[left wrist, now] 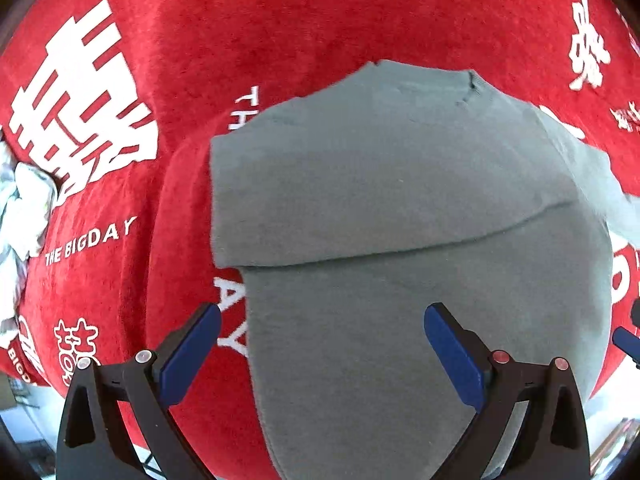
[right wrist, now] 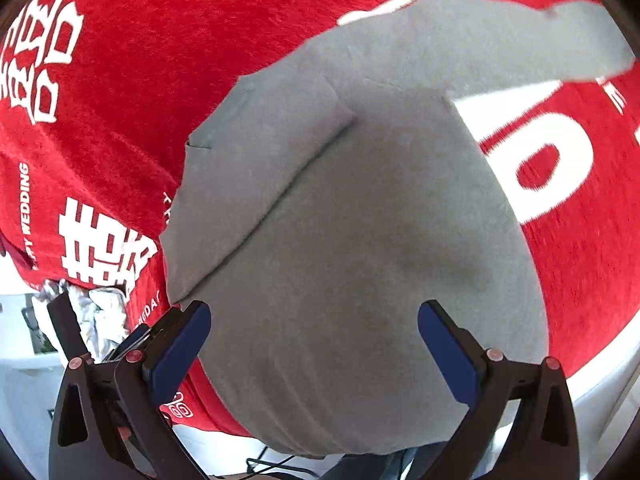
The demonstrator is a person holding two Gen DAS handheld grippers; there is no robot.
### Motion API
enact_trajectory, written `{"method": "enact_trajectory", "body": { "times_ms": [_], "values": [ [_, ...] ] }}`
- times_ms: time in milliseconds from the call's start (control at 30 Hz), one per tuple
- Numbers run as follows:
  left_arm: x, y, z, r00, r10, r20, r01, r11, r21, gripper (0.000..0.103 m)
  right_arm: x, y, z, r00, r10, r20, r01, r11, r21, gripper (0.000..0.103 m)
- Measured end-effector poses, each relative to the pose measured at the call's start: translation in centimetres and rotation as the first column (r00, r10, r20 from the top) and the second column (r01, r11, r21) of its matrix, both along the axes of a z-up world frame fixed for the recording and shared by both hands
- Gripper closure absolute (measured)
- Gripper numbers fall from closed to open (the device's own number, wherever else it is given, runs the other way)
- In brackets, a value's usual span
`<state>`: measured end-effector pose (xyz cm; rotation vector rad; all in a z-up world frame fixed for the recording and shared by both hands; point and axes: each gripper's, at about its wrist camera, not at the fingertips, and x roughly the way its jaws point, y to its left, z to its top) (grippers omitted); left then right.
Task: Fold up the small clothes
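while both jaws gape, grey shirt (left wrist: 400, 200) lies half-folded on red cloth (left wrist: 280, 20).

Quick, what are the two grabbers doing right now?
Left hand-held gripper: open, holding nothing, above the grey garment.
Right hand-held gripper: open, holding nothing, above the same garment.

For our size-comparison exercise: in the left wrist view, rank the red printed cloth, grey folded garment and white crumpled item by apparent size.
1. Red printed cloth
2. Grey folded garment
3. White crumpled item, partly cut off
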<state>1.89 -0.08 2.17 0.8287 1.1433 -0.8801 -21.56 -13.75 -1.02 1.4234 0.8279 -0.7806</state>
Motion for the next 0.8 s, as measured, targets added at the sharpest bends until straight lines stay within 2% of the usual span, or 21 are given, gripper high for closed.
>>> {"method": "enact_trajectory", "body": {
  "times_ms": [300, 333, 633, 800],
  "values": [
    [-3.7, -2.4, -0.3, 0.999, -0.028, -0.019, 0.028, 0.999, 0.029, 0.001, -4.2, -1.7, -2.1, 0.998, -0.055, -0.003, 0.055, 0.995, 0.087, 0.000],
    [-4.1, -2.7, -0.3, 0.999, -0.027, -0.023, 0.028, 0.999, 0.030, 0.001, -4.8, -2.3, -2.4, 0.998, -0.062, 0.015, 0.061, 0.994, 0.087, 0.000],
    [-10.4, -8.7, -0.6, 0.995, -0.084, -0.054, 0.087, 0.995, 0.050, 0.001, -12.6, -8.3, -2.9, 0.989, -0.147, -0.019, 0.148, 0.987, 0.068, 0.000],
    [-14.5, -12.9, -0.9, 0.986, -0.129, -0.108, 0.136, 0.989, 0.055, 0.001, -17.3, -11.6, -3.3, 0.976, -0.218, -0.018, 0.218, 0.974, 0.066, 0.000]
  ]
}}
